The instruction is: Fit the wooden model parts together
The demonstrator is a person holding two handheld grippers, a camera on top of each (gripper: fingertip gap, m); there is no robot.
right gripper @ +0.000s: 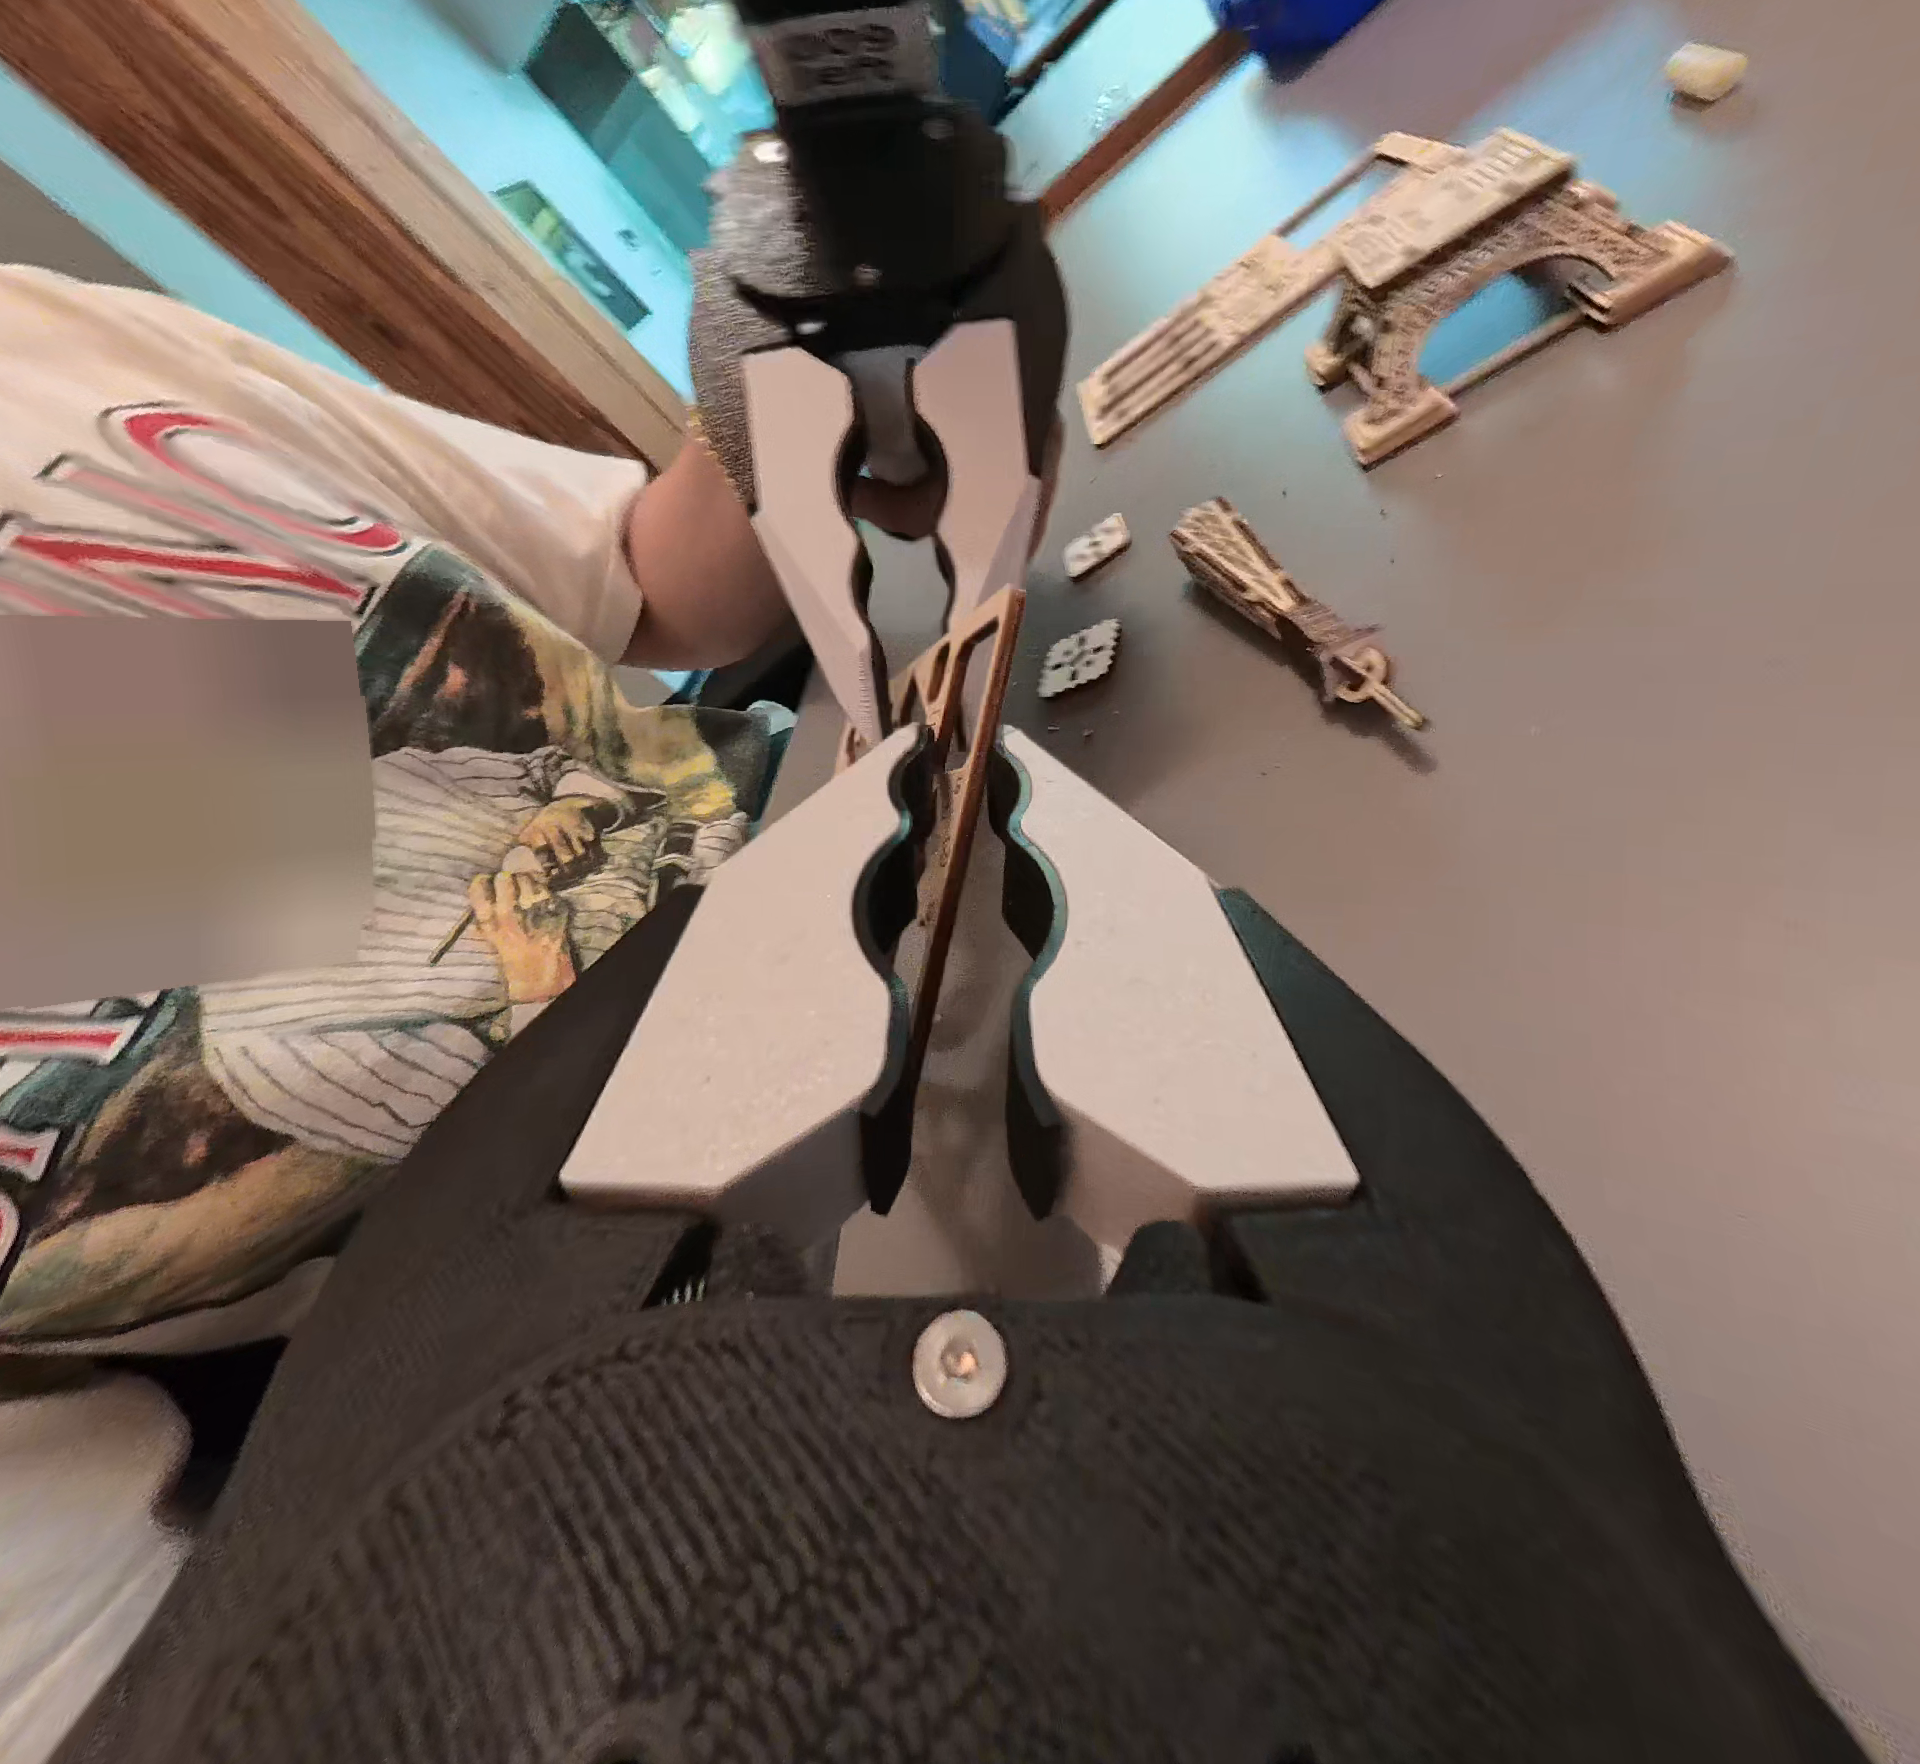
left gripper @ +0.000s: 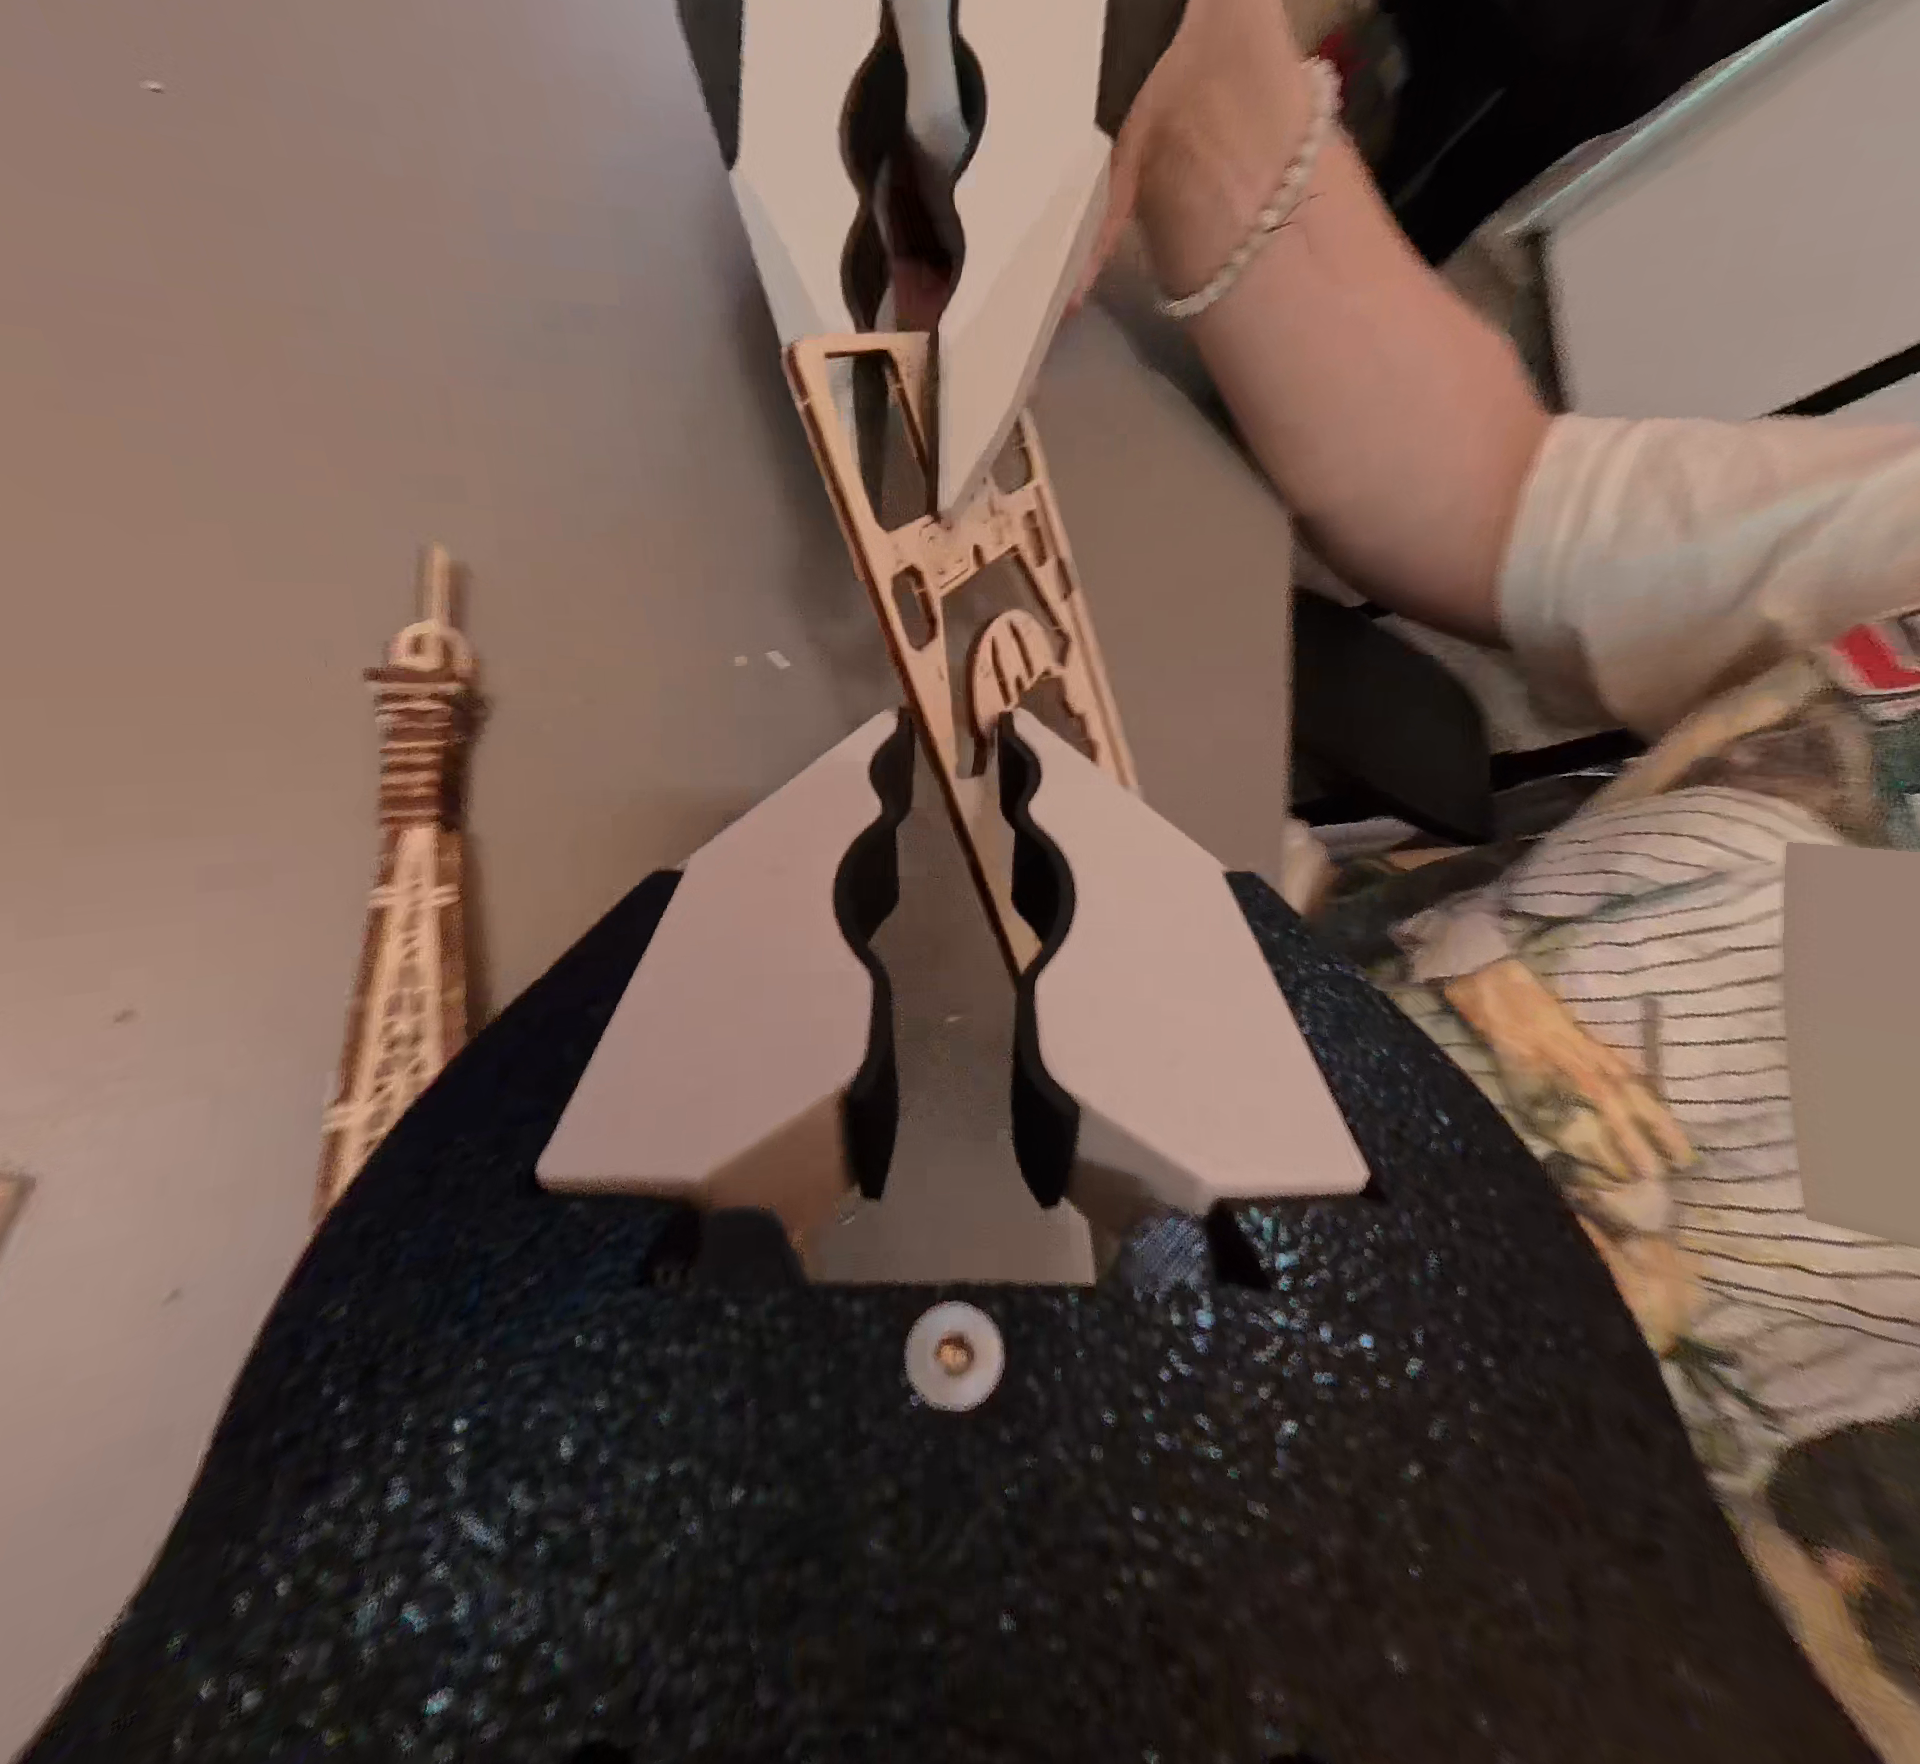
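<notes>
left hand-held gripper (left gripper: pixel 951 727) and right hand-held gripper (right gripper: pixel 961 738) both clamp flat wooden panel (left gripper: pixel 977 592) | spire (left gripper: pixel 416 841) lies beside

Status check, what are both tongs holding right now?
Left tongs and right tongs both shut on flat wooden panel, nose to nose. Tower spire loose on table. Nothing blocking.

Red block lettering with white outline stands on the person's white shirt (right gripper: pixel 187 509), on the sleeve and again lower on the printed front; it is cut off by the frame edges. Embossed characters stand on a black mounting block (right gripper: pixel 842 57) in the right wrist view, too blurred to read. No other markings are legible
</notes>
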